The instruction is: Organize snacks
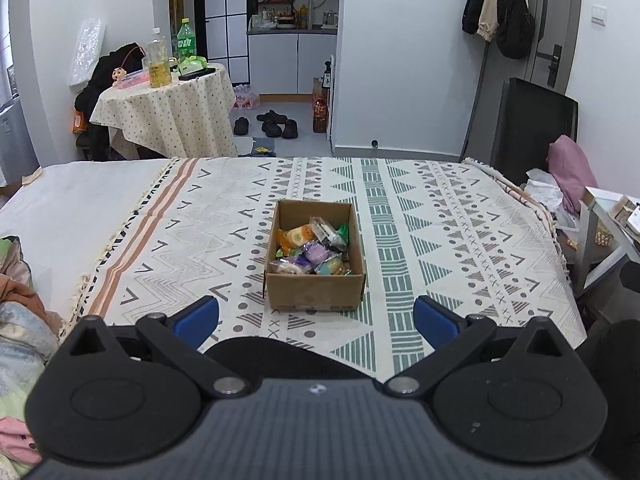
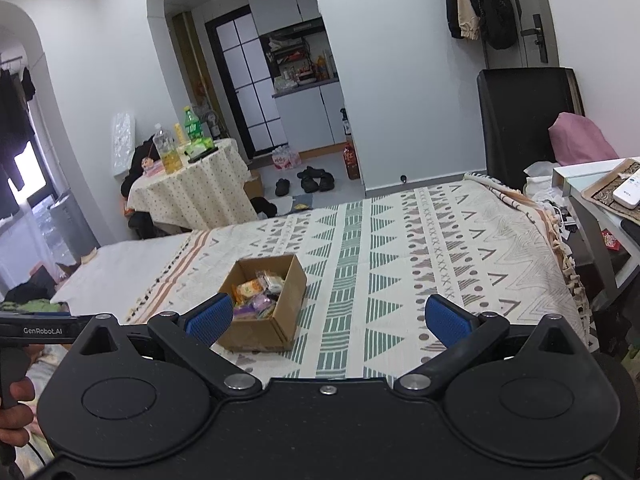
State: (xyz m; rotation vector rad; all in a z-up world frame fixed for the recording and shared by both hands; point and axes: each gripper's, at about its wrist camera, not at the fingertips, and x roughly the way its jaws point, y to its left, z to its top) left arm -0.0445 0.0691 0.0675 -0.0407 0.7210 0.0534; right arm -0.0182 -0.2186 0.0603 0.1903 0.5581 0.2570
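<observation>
I see a brown cardboard box [image 1: 315, 285] of orange, purple, green and yellow snack packets [image 1: 310, 246] on a cream bedspread [image 1: 440, 240] patterned with green and grey triangles, between blue finger pads [image 1: 198, 320].

White walls [image 1: 400, 60] enclosed the room, and an arched opening [image 2: 160, 20] led to a kitchenette with grey cabinets [image 1: 292, 60]. A bed [image 1: 80, 208] under a patterned cloth [image 1: 460, 240] filled the foreground. Beyond it stood a round table [image 1: 168, 112] draped in dotted fabric — bottles [image 1: 158, 60] on top — with dark shoes [image 1: 276, 124] on the grey floor [image 1: 288, 104]. Coats [image 1: 500, 8] hung by the door [image 1: 556, 40].
</observation>
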